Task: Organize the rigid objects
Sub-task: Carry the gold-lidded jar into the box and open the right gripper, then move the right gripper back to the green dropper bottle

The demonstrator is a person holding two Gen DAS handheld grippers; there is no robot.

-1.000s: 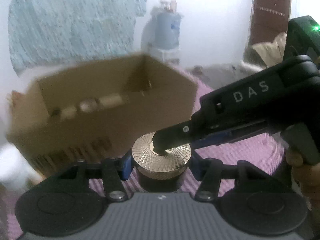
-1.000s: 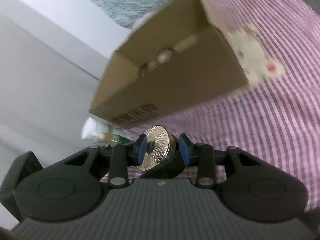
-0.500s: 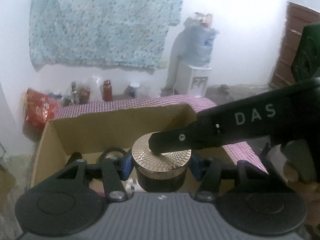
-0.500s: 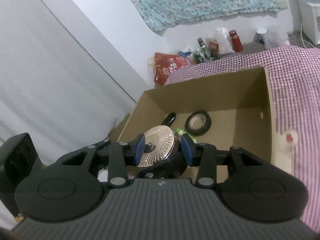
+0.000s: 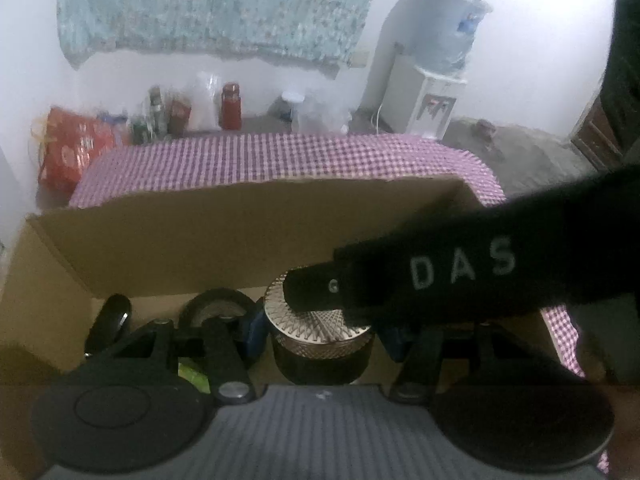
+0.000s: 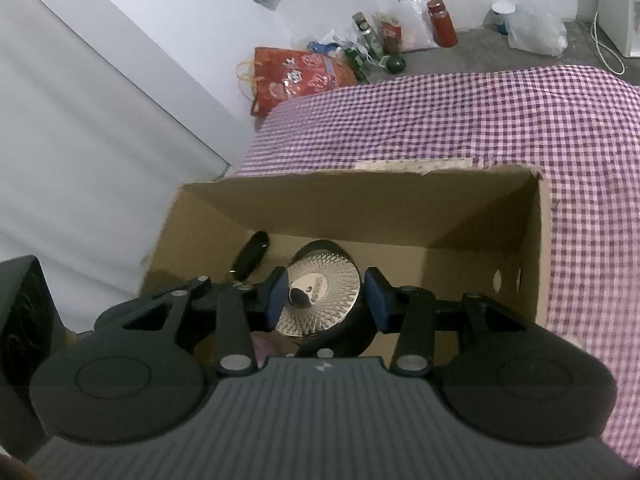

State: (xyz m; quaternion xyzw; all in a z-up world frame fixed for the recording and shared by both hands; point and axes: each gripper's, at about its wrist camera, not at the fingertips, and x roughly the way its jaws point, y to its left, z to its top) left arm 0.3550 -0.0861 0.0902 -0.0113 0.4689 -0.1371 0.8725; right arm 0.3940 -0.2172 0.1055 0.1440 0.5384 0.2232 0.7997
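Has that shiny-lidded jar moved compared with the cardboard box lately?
Yes. The jar went from outside the cardboard box to down inside it.
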